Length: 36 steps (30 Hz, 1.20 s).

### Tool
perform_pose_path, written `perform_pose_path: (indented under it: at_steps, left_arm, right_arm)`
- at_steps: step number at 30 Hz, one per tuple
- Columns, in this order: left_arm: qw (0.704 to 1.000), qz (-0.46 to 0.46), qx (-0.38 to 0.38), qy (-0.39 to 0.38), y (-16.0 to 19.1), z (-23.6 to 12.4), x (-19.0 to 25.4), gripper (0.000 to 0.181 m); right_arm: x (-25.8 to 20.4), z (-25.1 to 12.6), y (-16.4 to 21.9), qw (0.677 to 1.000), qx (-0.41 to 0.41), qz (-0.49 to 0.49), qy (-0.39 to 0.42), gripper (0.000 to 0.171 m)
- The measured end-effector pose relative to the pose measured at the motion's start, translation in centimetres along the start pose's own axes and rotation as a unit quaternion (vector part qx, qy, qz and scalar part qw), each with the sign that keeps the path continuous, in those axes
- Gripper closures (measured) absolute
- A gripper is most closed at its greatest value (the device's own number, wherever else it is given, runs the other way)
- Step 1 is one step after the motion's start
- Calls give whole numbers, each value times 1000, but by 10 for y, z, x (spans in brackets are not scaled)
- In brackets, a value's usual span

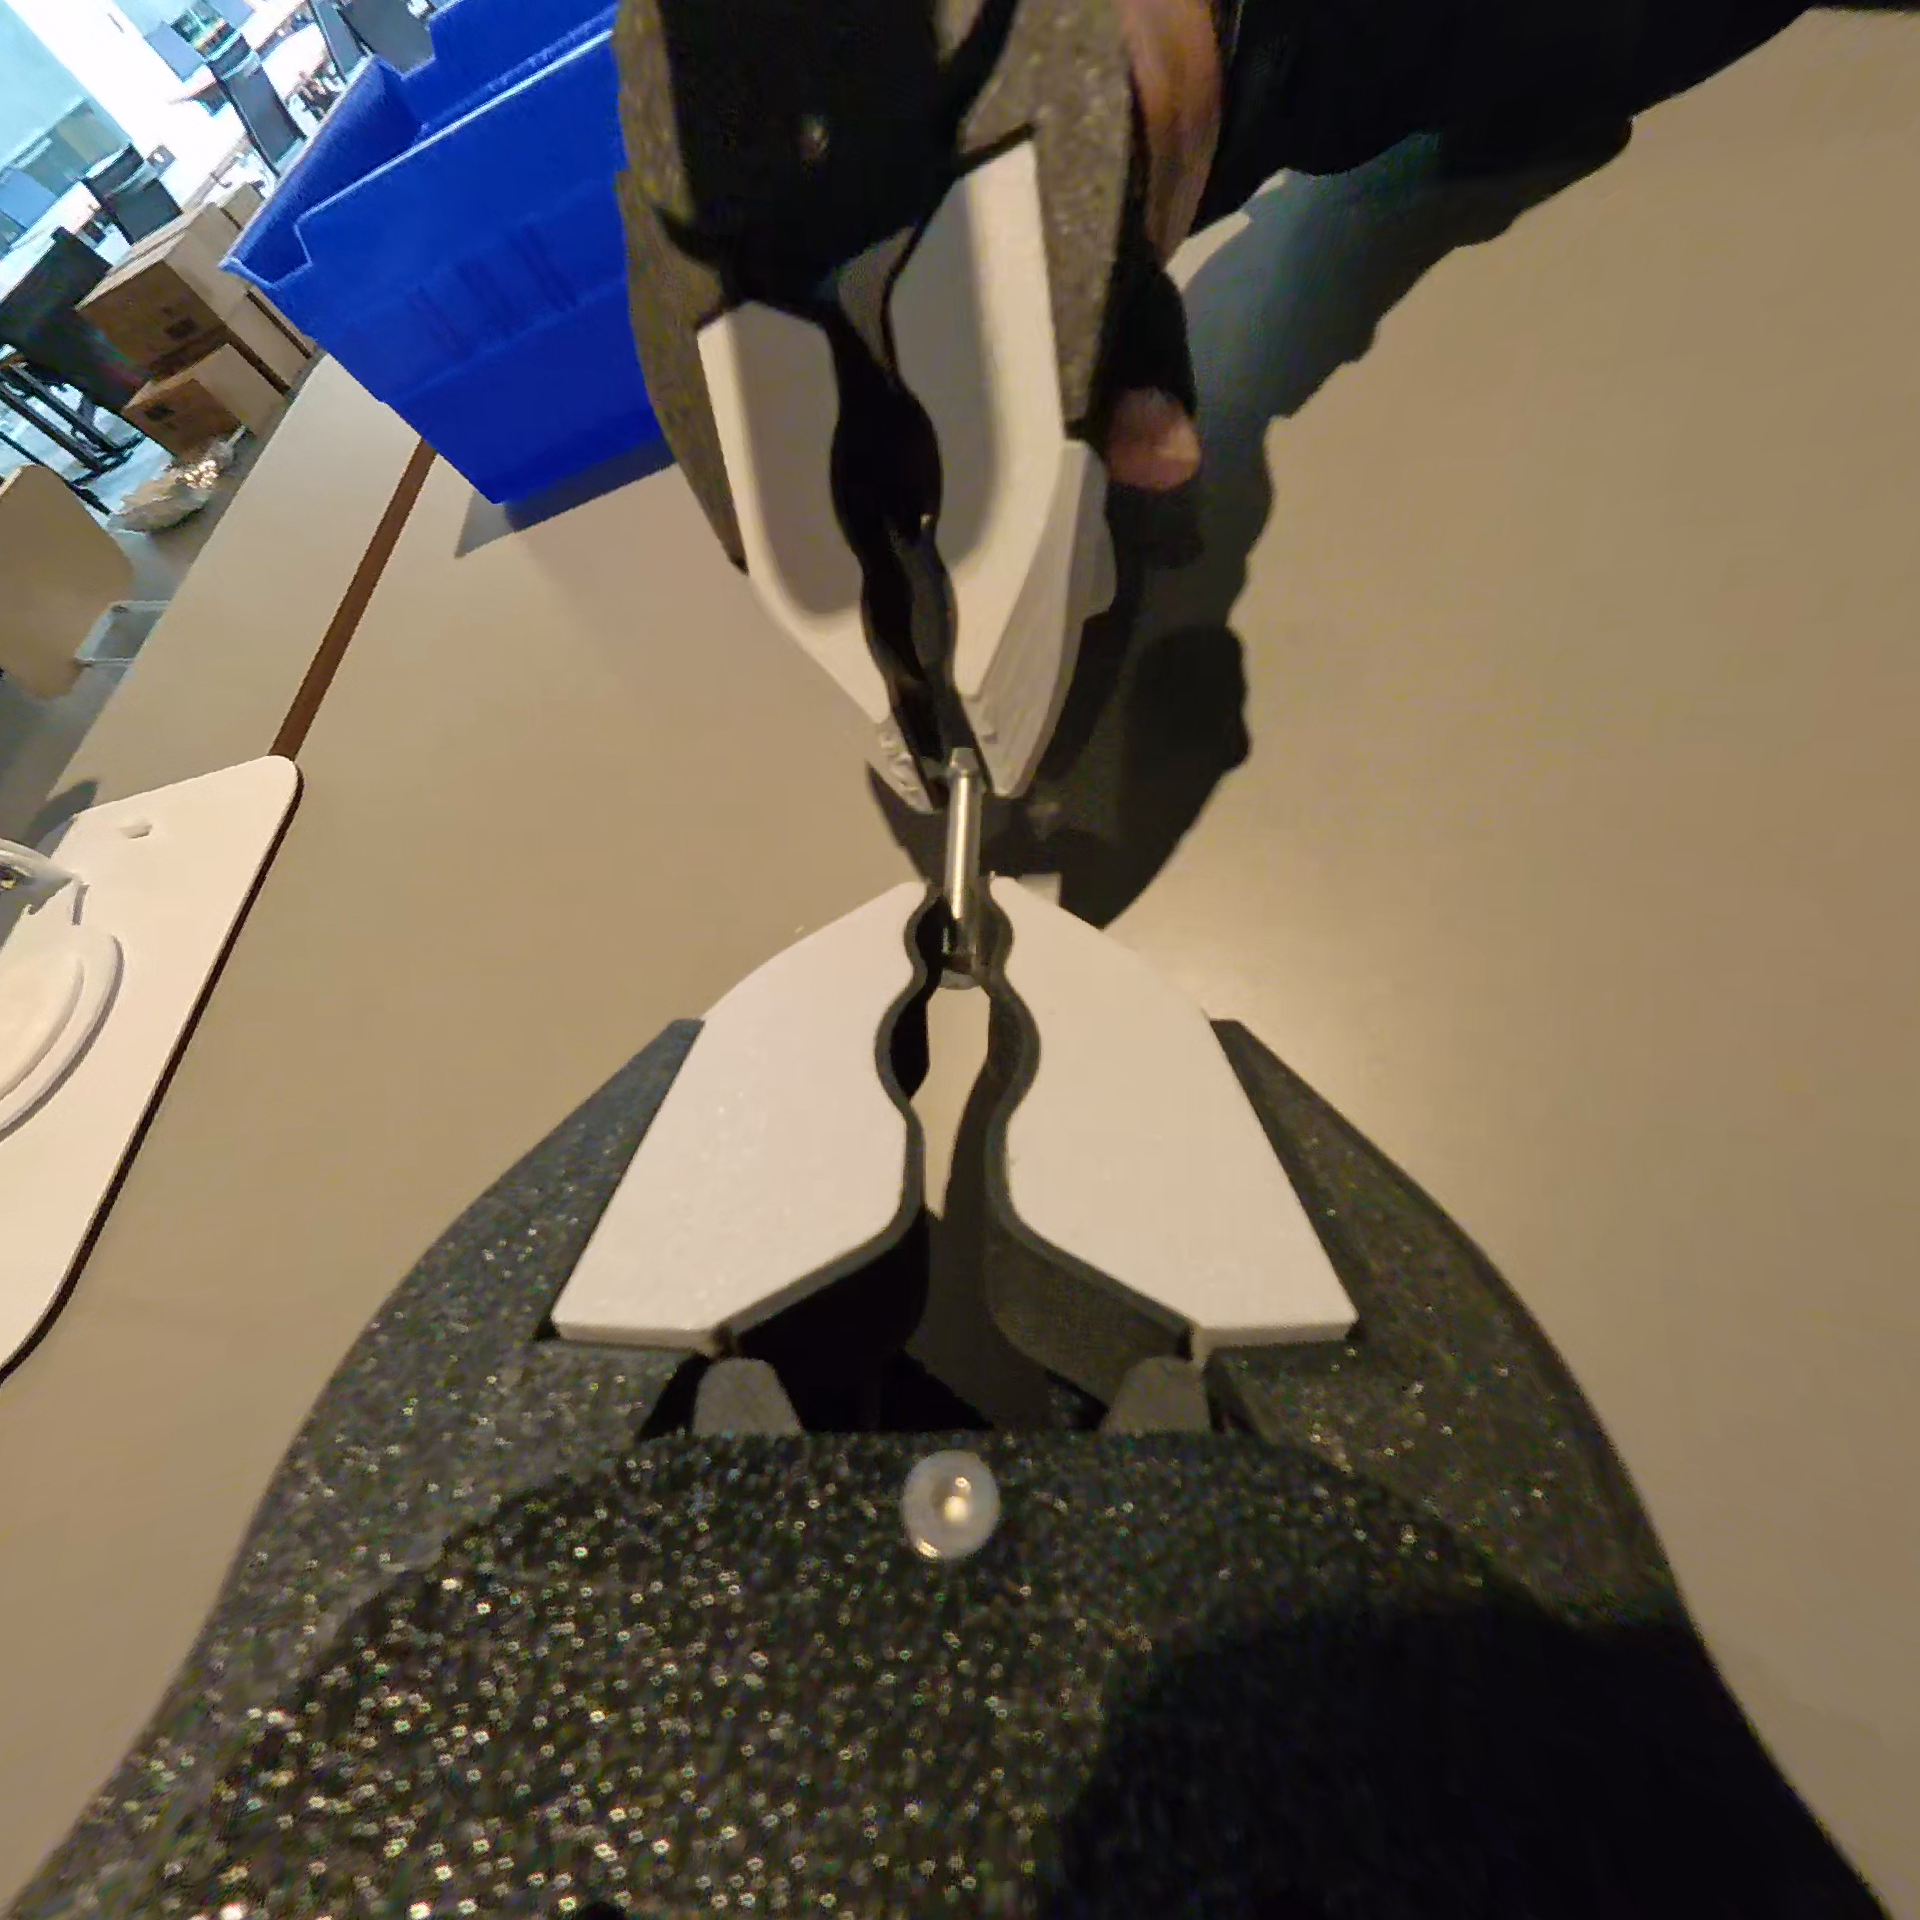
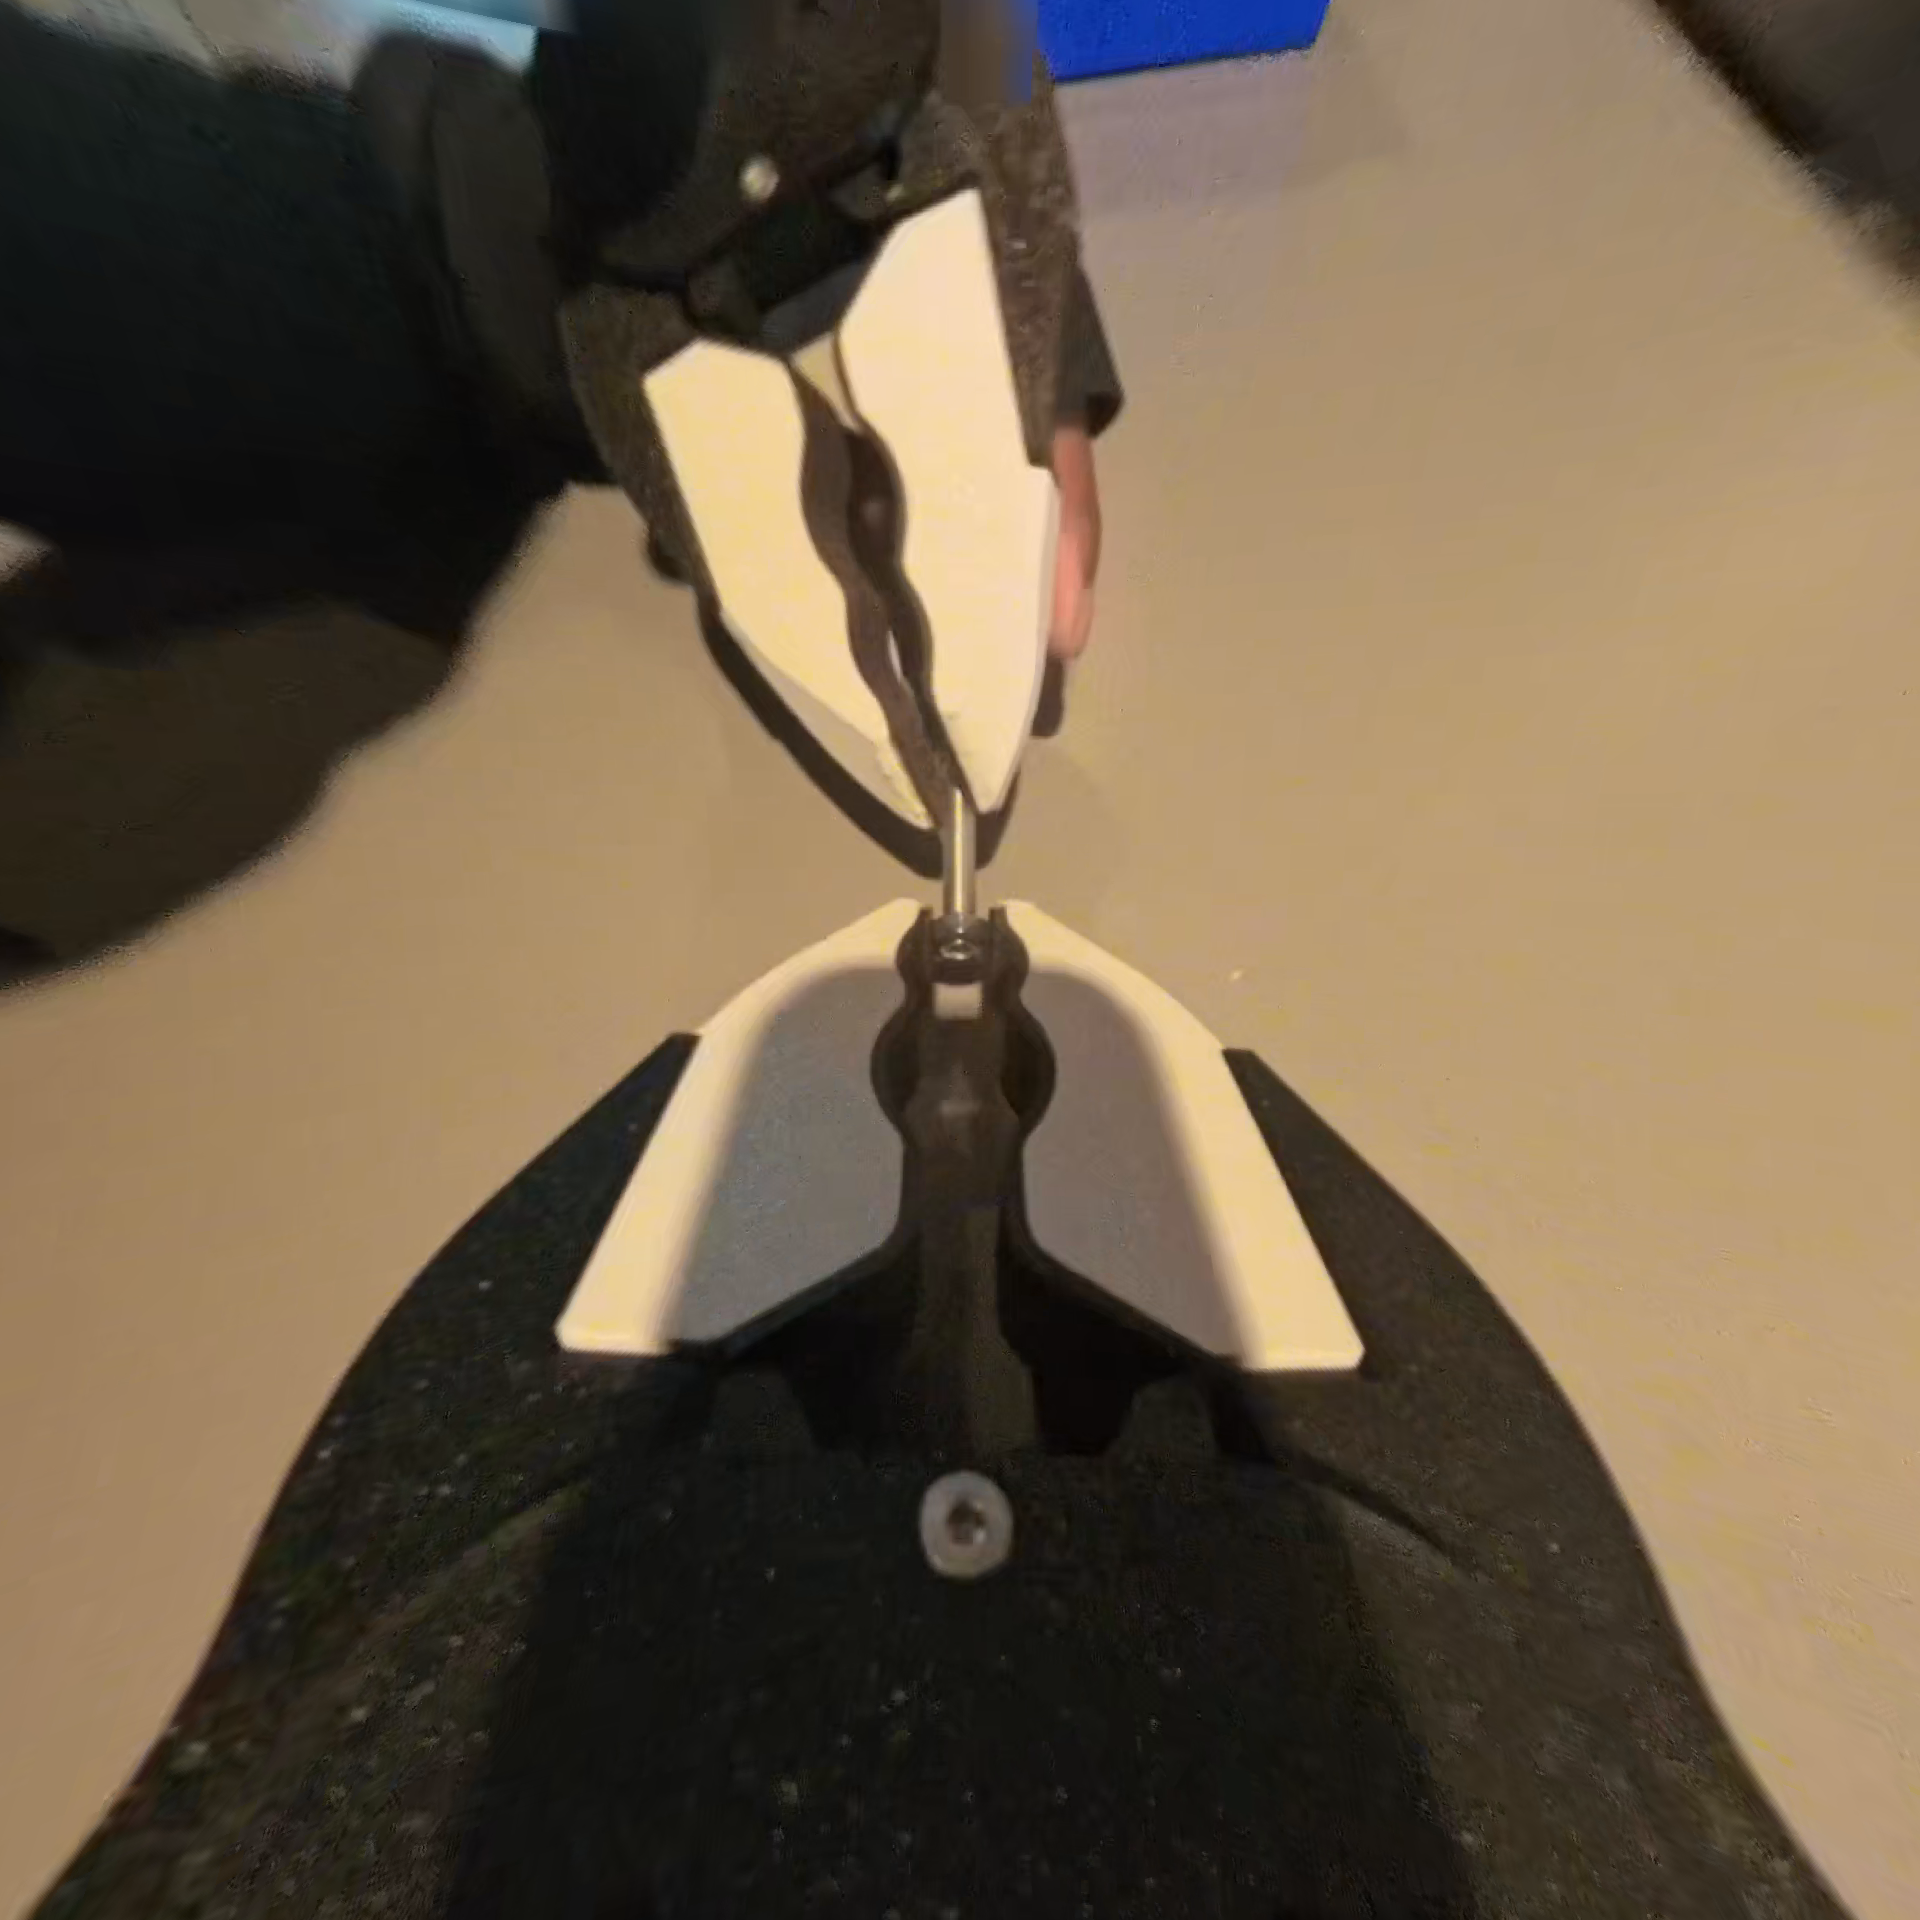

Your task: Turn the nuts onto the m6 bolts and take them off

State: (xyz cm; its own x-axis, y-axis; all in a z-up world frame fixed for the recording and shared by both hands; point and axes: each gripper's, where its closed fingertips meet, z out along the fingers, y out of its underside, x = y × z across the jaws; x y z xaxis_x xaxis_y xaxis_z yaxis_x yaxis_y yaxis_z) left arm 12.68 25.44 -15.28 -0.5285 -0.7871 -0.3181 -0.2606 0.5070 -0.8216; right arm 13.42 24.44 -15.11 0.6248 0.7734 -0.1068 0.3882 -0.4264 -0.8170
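A thin silver m6 bolt (image 1: 964,844) is held in the air between my two grippers, which face each other tip to tip over the beige table (image 1: 1507,831). My left gripper (image 1: 956,940) is shut on the near end of the bolt. My right gripper (image 1: 951,774) comes from above and is shut on a small hex nut (image 1: 961,769) at the bolt's far end. In the right wrist view, the nut (image 2: 956,943) sits in my right gripper (image 2: 958,935), and the bolt (image 2: 961,857) runs up into the left gripper (image 2: 951,800).
Blue plastic bins (image 1: 447,291) stand at the table's far left. A white board (image 1: 156,935) with round recesses lies at the left edge. A gloved hand (image 1: 1153,436) holds the right gripper. Cardboard boxes (image 1: 166,322) stand beyond the table.
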Motion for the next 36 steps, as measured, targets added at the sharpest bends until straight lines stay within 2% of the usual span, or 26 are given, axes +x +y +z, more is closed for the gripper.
perform_pose_path:
  at_steps: [2,3,4,5,7,8,10,12,19,24,25,28,32,34,36]
  left_arm:
    - [1000,-2,-2,-1,0,1,0,176]
    - [1000,-2,-2,-2,0,1,-1,176]
    - [1000,-4,-1,-2,0,0,-1,176]
    - [1000,-7,1,-2,0,0,-2,176]
    - [1000,-15,8,-2,-1,-2,-3,176]
    - [1000,-20,11,-2,-2,-3,-4,176]
    - [999,-28,14,3,-2,-4,-4,176]
    - [999,-33,17,6,-3,-5,-4,176]
    - [998,-46,36,20,-7,-9,-2,176]
    - [998,-42,26,31,-6,-7,3,176]
    - [999,-38,19,32,-5,-5,4,176]
    - [1000,-18,-7,19,2,-1,4,176]
    - [1000,0,-24,-3,8,0,-1,176]
    - [1000,-1,-22,-6,7,-1,-2,176]
    - [1000,-7,-18,-11,7,-1,-5,176]
  right_arm:
    - [1,0,0,999,14,41,-25,161]
    - [1,0,-1,999,21,31,-26,159]
    - [3,-1,-1,999,27,7,-16,149]
    - [5,-1,-2,999,33,-27,1,135]
    - [11,-4,-8,989,55,-128,59,123]
    - [12,-8,-14,973,79,-194,96,115]
    - [4,-16,-23,925,116,-324,158,122]
    - [3,-12,-18,898,87,-386,190,126]
    - [4,-6,-13,877,59,-427,213,132]
    - [0,-1,-10,868,48,-447,212,155]
    - [-2,1,-8,874,44,-440,203,161]
    - [1,5,-2,916,19,-363,168,161]
    - [3,11,3,991,-10,-106,78,161]
    - [0,9,-4,999,22,-7,26,161]
    - [-4,6,-10,998,56,-9,2,150]
